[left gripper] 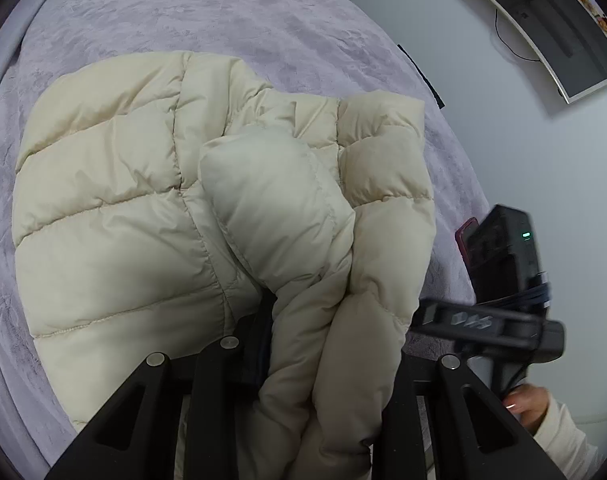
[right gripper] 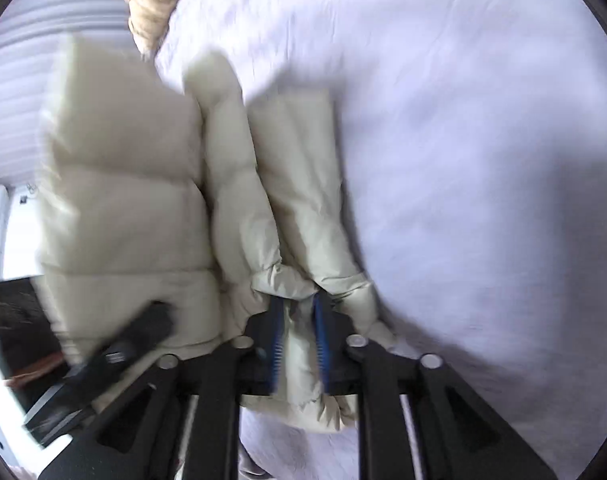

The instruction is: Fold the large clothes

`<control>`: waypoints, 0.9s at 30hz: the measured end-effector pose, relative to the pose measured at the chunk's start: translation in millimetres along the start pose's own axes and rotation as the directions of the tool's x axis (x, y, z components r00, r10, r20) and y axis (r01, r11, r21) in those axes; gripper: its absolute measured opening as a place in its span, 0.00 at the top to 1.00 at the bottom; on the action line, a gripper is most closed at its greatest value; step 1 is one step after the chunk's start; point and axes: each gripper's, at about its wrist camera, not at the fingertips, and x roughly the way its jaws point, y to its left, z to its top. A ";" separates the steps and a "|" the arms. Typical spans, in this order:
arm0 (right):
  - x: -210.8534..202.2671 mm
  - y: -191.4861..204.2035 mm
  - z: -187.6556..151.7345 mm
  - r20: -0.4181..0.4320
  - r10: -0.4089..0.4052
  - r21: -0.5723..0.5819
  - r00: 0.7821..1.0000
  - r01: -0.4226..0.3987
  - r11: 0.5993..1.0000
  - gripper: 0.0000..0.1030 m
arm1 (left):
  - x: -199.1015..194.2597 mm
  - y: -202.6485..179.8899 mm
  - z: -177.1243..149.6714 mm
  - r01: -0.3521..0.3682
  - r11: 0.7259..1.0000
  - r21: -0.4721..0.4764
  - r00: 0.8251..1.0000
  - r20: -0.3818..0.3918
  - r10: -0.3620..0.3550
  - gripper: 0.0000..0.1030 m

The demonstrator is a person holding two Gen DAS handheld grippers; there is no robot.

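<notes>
My cream puffer jacket (left gripper: 151, 184) is thick and quilted in soft, puffy rows, lying on the lilac plush bed (left gripper: 223, 12). My left gripper (left gripper: 327, 360) and my right gripper (right gripper: 297, 344) each clamp a bunched fold of it.

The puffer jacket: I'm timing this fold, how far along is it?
Partly done: the jacket lies bunched on the bed. In hand: both the left tongs and right tongs pinch its fabric. Left: lay the lifted part over and flatten.
</notes>
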 end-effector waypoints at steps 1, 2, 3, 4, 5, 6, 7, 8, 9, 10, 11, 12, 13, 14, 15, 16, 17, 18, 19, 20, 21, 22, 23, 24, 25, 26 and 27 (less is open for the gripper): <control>-17.2 2.3 2.8 0.040 0.011 -0.001 0.999 -0.011 1.000 0.25 | -0.5 0.6 -0.9 -0.007 1.000 0.006 1.000 0.003 0.007 0.75; -34.8 6.0 4.9 0.084 0.041 -0.008 0.996 -0.040 0.999 0.10 | -1.5 0.3 -2.1 -0.015 1.000 0.014 1.000 0.005 0.015 0.75; -50.7 11.7 8.8 0.126 0.095 -0.017 0.987 -0.093 0.996 0.04 | -2.0 -0.3 -3.2 -0.023 1.000 0.021 1.000 0.007 0.023 0.75; -61.7 18.5 13.9 0.139 0.155 -0.024 0.978 -0.153 0.988 0.04 | -3.0 -3.6 -4.9 -0.032 0.999 0.027 0.999 0.010 0.032 0.75; -68.3 26.2 19.1 0.141 0.205 -0.028 0.969 -0.203 0.979 0.04 | -4.1 -4.2 -6.6 -0.042 0.998 0.036 0.999 0.014 0.041 0.75; -70.3 34.9 24.0 0.135 0.232 -0.037 0.963 -0.229 0.973 0.06 | -6.0 -7.7 -9.0 -0.051 0.998 0.046 0.999 0.019 0.050 0.75; -67.3 44.1 29.3 0.116 0.234 -0.050 0.965 -0.229 0.972 0.09 | -7.8 -9.7 -10.3 -0.058 0.997 0.055 0.998 0.025 0.057 0.75; -58.9 53.1 35.3 0.087 0.211 -0.066 0.974 -0.205 0.976 0.14 | -10.4 -10.1 -12.2 -0.063 0.996 0.061 0.998 0.033 0.061 0.75; -46.0 60.4 42.3 0.051 0.167 -0.079 0.985 -0.163 0.984 0.42 | -12.5 -12.6 -12.8 -0.066 0.996 0.063 0.997 0.040 0.063 0.75; -30.7 63.7 49.1 0.008 0.119 -0.083 0.993 -0.118 0.989 0.90 | -15.3 -13.3 -14.1 -0.065 0.996 0.064 0.997 0.046 0.062 0.70; -15.7 62.2 55.1 -0.033 0.085 -0.074 0.996 -0.087 0.993 0.94 | -19.0 -13.0 -15.9 -0.063 0.996 0.066 0.997 0.055 0.059 0.65; -4.9 58.1 57.8 -0.048 0.060 -0.075 0.997 -0.064 0.995 0.94 | -23.0 -15.3 -14.9 -0.061 0.996 0.066 0.996 0.072 0.056 0.64; 3.1 53.3 57.6 -0.058 0.027 -0.098 0.998 -0.033 0.995 0.94 | -27.3 -15.0 -16.9 -0.054 0.996 0.071 0.995 0.086 0.048 0.64; 12.9 51.8 59.5 -0.063 -0.026 -0.133 0.998 0.018 0.991 0.94 | -28.9 -15.2 -17.8 -0.041 0.996 0.076 0.995 0.093 0.034 0.64; 23.0 48.2 62.2 -0.069 -0.070 -0.156 0.995 0.059 0.986 0.94 | -29.5 -14.6 -18.3 -0.028 0.997 0.079 0.995 0.094 0.020 0.64; 32.4 42.7 65.4 -0.084 -0.085 -0.156 0.993 0.071 0.985 0.94 | -28.6 -17.5 -18.7 -0.014 0.997 0.082 0.996 0.088 0.007 0.64; 41.5 36.1 67.9 -0.096 -0.081 -0.146 0.992 0.066 0.987 0.94 | -29.3 -17.7 -20.1 -0.005 0.996 0.084 0.997 0.077 -0.002 0.64; 48.5 30.2 69.4 -0.104 -0.075 -0.144 0.992 0.059 0.988 0.94 | -29.7 -20.1 -19.4 0.006 0.996 0.085 0.997 0.072 -0.012 0.64; 54.0 25.9 69.7 -0.107 -0.072 -0.153 0.992 0.056 0.987 0.94 | -37.3 -18.8 -20.8 0.029 0.997 0.078 0.996 0.077 -0.035 0.64; 56.9 25.5 69.5 -0.107 -0.077 -0.166 0.991 0.058 0.984 0.94 | -48.1 -16.4 -22.0 0.062 0.996 0.066 0.994 0.089 -0.068 0.64; 55.1 25.0 68.1 -0.105 -0.078 -0.179 0.991 0.058 0.982 0.95 | -63.0 -11.9 -24.1 0.094 0.994 0.056 0.990 0.104 -0.099 0.64; 57.6 24.8 69.5 -0.105 -0.080 -0.188 0.991 0.060 0.980 0.95 | -77.6 -6.8 -25.0 0.106 0.993 0.054 0.986 0.126 -0.112 0.64; 58.0 24.9 71.1 -0.105 -0.082 -0.192 0.991 0.061 0.979 0.95 | -91.3 -2.2 -24.7 0.101 0.993 0.058 0.982 0.153 -0.109 0.64; 57.7 24.8 72.9 -0.106 -0.081 -0.194 0.991 0.059 0.979 0.95 | -104.3 5.6 -25.1 0.086 0.995 0.059 0.979 0.179 -0.095 0.64; 59.6 24.8 75.3 -0.107 -0.081 -0.198 0.991 0.059 0.978 0.95 | -115.9 17.2 -25.7 0.066 0.997 0.049 0.976 0.203 -0.075 0.64; 61.3 24.3 73.8 -0.108 -0.083 -0.202 0.991 0.060 0.978 0.95 | -124.8 32.9 -26.8 0.040 0.999 0.027 0.974 0.222 -0.045 0.64; 62.0 25.0 75.0 -0.107 -0.085 -0.207 0.991 0.062 0.976 0.95 | -129.4 52.1 -27.3 0.009 1.000 -0.001 0.972 0.234 -0.009 0.64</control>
